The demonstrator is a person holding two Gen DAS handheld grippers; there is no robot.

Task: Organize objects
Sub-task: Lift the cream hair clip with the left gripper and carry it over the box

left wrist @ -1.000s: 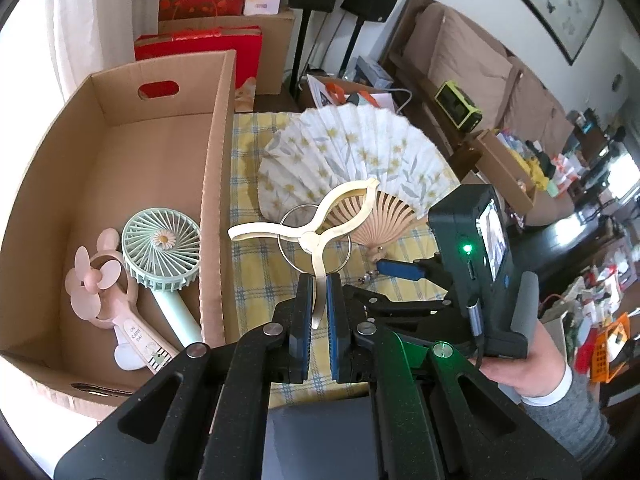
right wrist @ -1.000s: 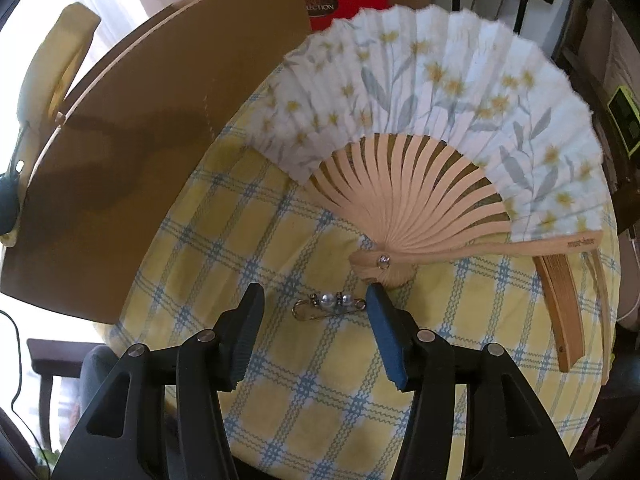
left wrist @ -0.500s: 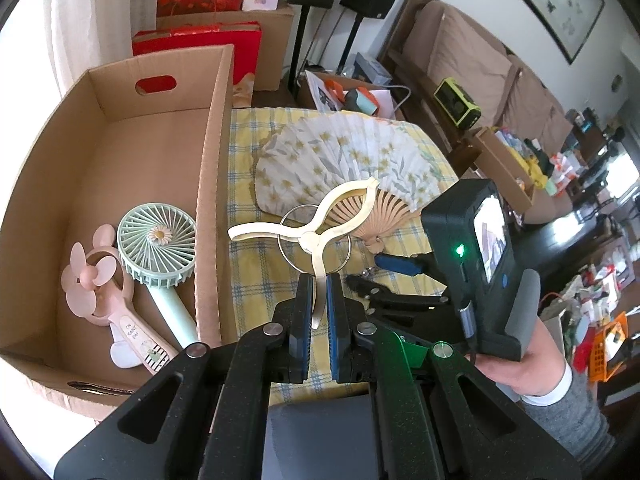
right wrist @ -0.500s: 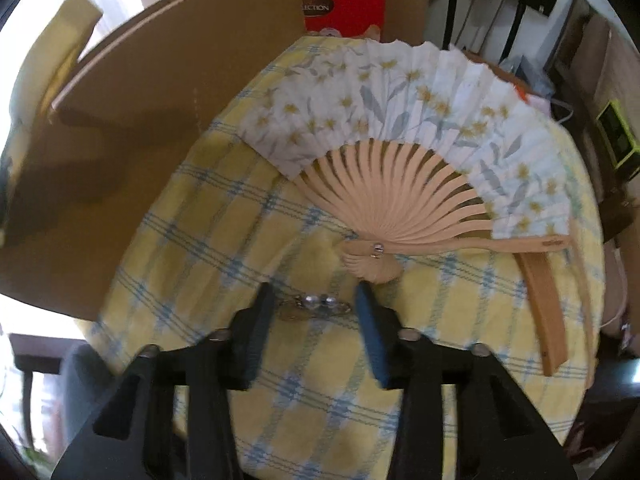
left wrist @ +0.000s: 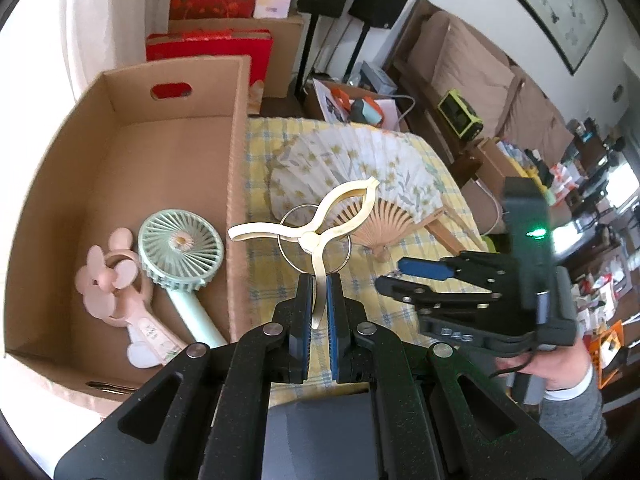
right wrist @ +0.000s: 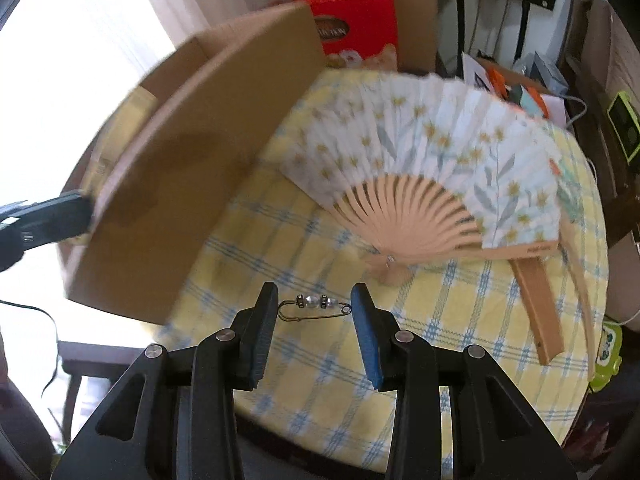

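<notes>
My left gripper (left wrist: pixel 318 300) is shut on a cream three-bladed fan piece with a metal ring (left wrist: pixel 316 226) and holds it above the checked cloth, just right of the cardboard box's (left wrist: pixel 236 168) wall. My right gripper (right wrist: pixel 314 312) is open, its fingers either side of a beaded safety pin (right wrist: pixel 314 304) that lies on the yellow checked cloth (right wrist: pixel 440 332). It also shows in the left wrist view (left wrist: pixel 400 276). An open paper folding fan (right wrist: pixel 440 168) lies on the cloth beyond the pin. A green hand fan (left wrist: pixel 180 256) and a pink hand fan (left wrist: pixel 120 284) lie in the box.
The cardboard box (right wrist: pixel 192 184) stands at the cloth's left edge. Red gift boxes (left wrist: pixel 208 44), speaker stands and a sofa (left wrist: pixel 472 80) are behind. Cluttered boxes and shelves are at the right. The table's round edge drops off at the front and right.
My right gripper has pulled back and to the left, so the pin now sits between its fingertips. The left gripper has kept hold of the cream fan piece and hardly moved.
</notes>
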